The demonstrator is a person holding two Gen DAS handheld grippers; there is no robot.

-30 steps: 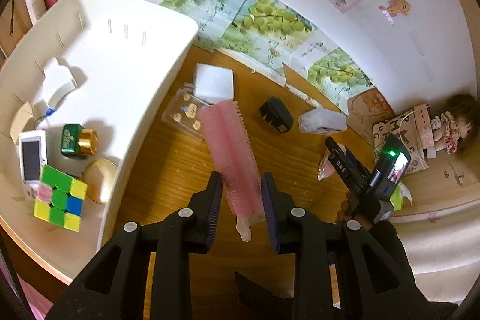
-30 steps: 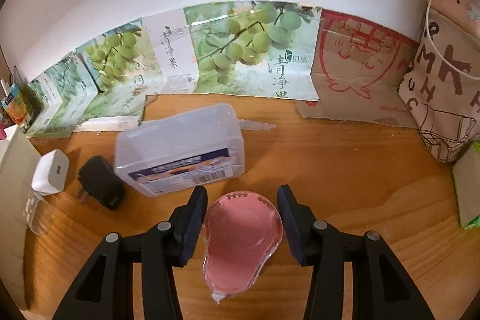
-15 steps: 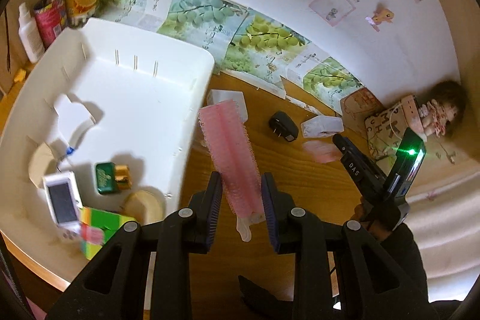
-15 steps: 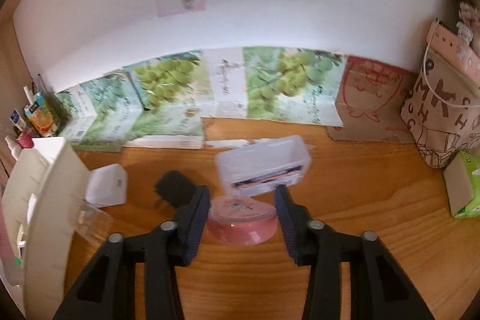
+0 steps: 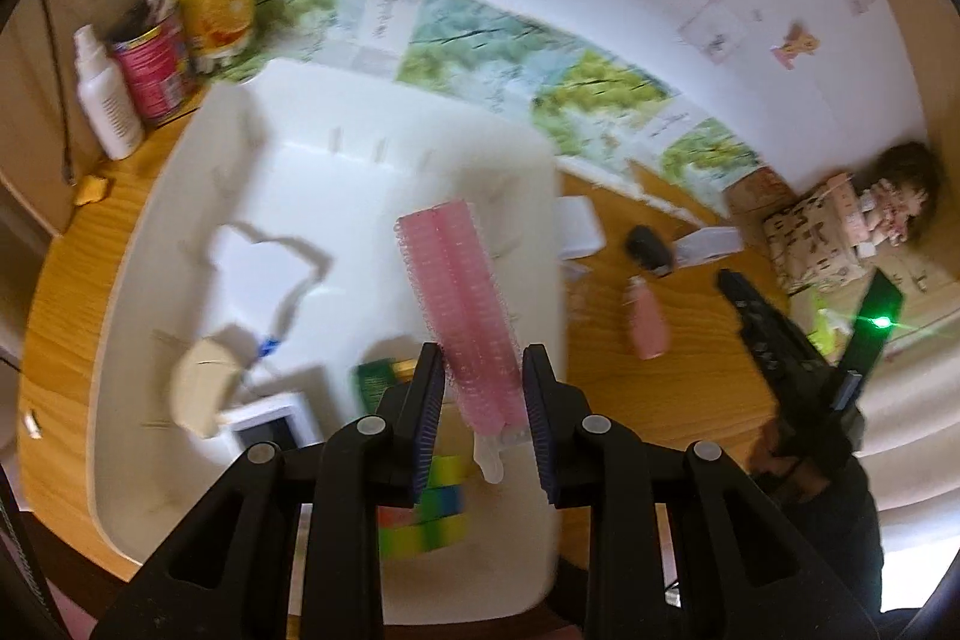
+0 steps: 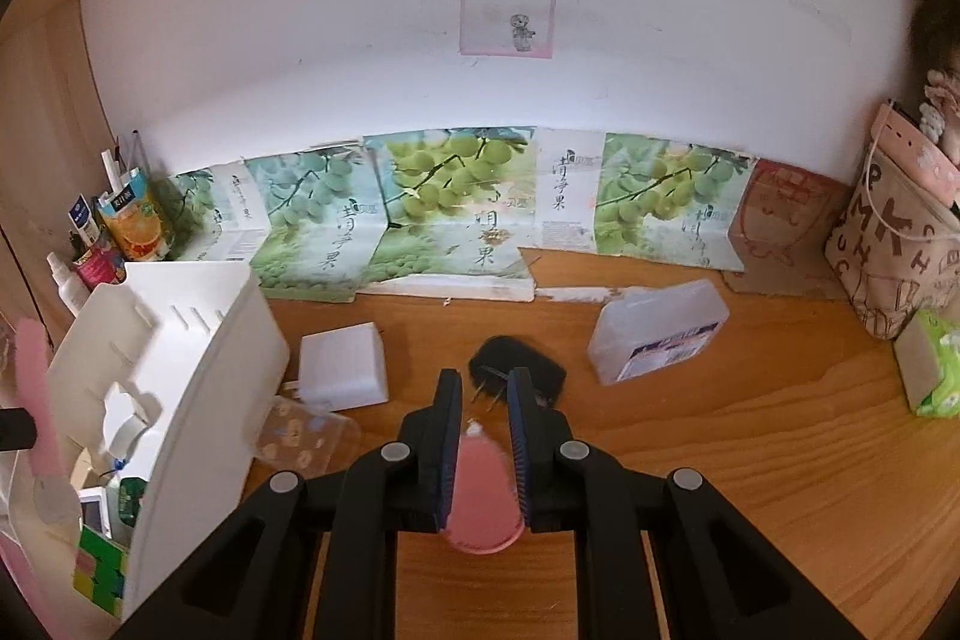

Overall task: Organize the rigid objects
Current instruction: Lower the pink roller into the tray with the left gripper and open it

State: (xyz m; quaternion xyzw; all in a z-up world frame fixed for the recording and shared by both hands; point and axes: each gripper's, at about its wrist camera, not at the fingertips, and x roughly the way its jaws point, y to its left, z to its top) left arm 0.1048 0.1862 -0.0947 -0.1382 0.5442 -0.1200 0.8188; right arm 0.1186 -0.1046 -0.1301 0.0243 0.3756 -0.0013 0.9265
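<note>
The left hand-held gripper (image 5: 483,415) pinches a long pink bristly hair roller (image 5: 459,307) near its lower end, just above a translucent plastic tip that hangs below the pads. Gripping it low leaves most of its length free, which, as I judge it, makes it easy to lay down inside the white plastic storage bin (image 5: 312,148). The roller hangs over the bin's interior, close to the right-hand wall. Its long axis runs up and away from the hand-held gripper, leaning slightly left in the left wrist view, with its blunt far end pointing toward the bin's back wall.

Below it in the bin lie a multicoloured puzzle cube (image 5: 429,511), a small green jar (image 5: 375,379) and a white device with a dark screen (image 5: 270,427).

The right hand-held gripper (image 6: 485,451) is pressed onto a flat pink oval case (image 6: 483,496), held on edge between the pads, its narrow end pointing forward toward a black plug adapter (image 6: 528,370) on the wooden tabletop (image 6: 750,460). It is lifted clear of the wood, probably bound for the bin too. A white square charger (image 6: 345,367) and a clear plastic lidded box (image 6: 657,331) remain on the tabletop, outside the bin.
</note>
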